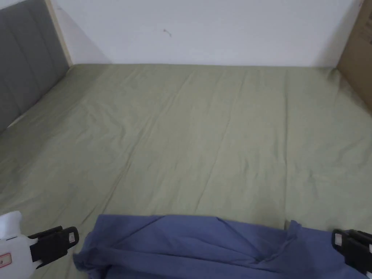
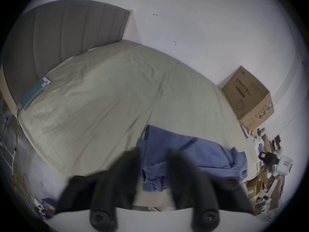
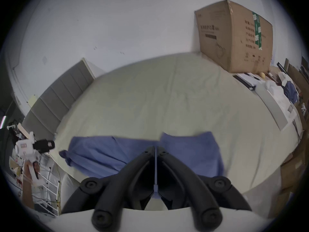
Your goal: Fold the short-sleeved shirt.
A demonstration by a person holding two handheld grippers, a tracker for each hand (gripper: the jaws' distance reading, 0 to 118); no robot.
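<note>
A blue short-sleeved shirt (image 1: 203, 247) lies crumpled along the near edge of the bed. The same shirt (image 2: 192, 158) lies beyond the left gripper's jaws, and in the right gripper view the shirt (image 3: 103, 152) spreads flat to both sides of the jaws. My left gripper (image 1: 71, 234) hovers just left of the shirt's left end, open and apart from the cloth; in its own view the left gripper (image 2: 153, 152) has a wide gap. My right gripper (image 1: 338, 239) sits at the shirt's right end. Its jaws are shut on a thin fold of blue cloth at the right gripper (image 3: 155, 149).
The bed's green sheet (image 1: 203, 138) stretches far back to a white wall. A grey headboard (image 1: 25, 61) stands at the left and a cardboard box (image 1: 358, 54) at the back right. A teal flat object (image 2: 35, 91) lies by the headboard. Clutter (image 2: 267, 185) crowds the floor right of the bed.
</note>
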